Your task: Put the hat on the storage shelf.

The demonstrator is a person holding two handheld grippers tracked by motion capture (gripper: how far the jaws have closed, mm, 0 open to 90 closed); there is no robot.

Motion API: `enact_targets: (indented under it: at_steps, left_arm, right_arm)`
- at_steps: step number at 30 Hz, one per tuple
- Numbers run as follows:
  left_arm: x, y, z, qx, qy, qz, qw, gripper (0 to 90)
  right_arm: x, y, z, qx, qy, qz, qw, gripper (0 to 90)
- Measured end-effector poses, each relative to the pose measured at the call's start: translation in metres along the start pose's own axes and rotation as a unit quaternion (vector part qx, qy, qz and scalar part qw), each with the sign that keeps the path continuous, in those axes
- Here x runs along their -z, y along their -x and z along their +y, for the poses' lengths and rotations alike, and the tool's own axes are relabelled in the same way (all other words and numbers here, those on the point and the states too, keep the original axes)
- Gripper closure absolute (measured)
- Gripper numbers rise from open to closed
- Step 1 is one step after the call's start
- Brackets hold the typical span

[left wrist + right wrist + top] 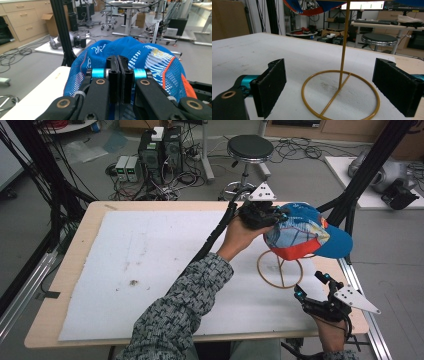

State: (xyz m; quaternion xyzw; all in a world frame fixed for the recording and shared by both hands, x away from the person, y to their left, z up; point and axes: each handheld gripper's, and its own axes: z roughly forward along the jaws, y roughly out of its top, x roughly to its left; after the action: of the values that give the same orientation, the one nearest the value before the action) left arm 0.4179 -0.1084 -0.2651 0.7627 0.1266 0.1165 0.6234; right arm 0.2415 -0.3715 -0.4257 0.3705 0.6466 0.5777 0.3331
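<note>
Your left gripper (pixel 270 215) is clamped tight on the back of the blue mesh cap with the orange-edged brim (pixel 302 231), a fold of fabric pinched between its pads, and the cap sits over the top of the thin gold wire stand with the ring base (pixel 280 269) near the table's far right corner. The relation to watch is vertical — the cap's crown lies straight above the stand's upright rod, brim pointing right toward the table edge, so any lift or settling has to run along that rod rather than across it. Your right gripper (pixel 312 285) hangs low just in front of the ring base, jaws spread wide with nothing between them; in the right gripper view the gold ring (pixel 340 93) lies squarely ahead between the two pads, so that hand is the nearer one for steadying the base. Whether the rod's tip actually bears the cap is hidden under the fabric, and the left gripper view shows little past the cap's crown (pixel 140 53) — the white foam mat (pixel 150 265) below is out of its sight.
</note>
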Motion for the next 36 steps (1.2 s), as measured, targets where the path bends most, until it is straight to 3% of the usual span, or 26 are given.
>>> enact_targets:
  at_steps: [10,22,26,32,33,35,36]
  left_arm:
    - [0.004,-0.004,-0.005,0.007,0.011,-0.013,0.9998,74.4]
    - [0.016,-0.007,-0.005,0.009,0.028,-0.007,0.9995,62.8]
    - [0.029,-0.008,-0.007,0.009,0.035,0.003,0.9993,59.4]
    - [0.067,-0.014,-0.019,0.002,0.04,0.043,0.9983,54.5]
    - [0.067,-0.014,-0.019,0.002,0.04,0.043,0.9983,54.2]
    - [0.088,-0.017,-0.026,0.005,0.044,0.063,0.997,53.1]
    - [0.088,-0.017,-0.026,0.005,0.044,0.063,0.997,52.7]
  right_arm:
    - [0.0,-0.001,0.0,0.0,-0.002,0.001,1.0,11.1]
    - [-0.001,-0.001,0.0,0.002,-0.003,0.001,1.0,11.1]
    - [-0.001,-0.001,0.0,0.005,-0.004,0.002,1.0,11.1]
    - [-0.002,-0.002,0.0,0.0,-0.006,0.004,1.0,11.1]
    - [-0.002,-0.002,0.0,0.002,-0.008,0.003,1.0,11.1]
    - [-0.002,-0.002,-0.001,0.003,-0.008,0.003,1.0,11.1]
    - [-0.002,-0.002,-0.001,0.003,-0.008,0.003,1.0,11.1]
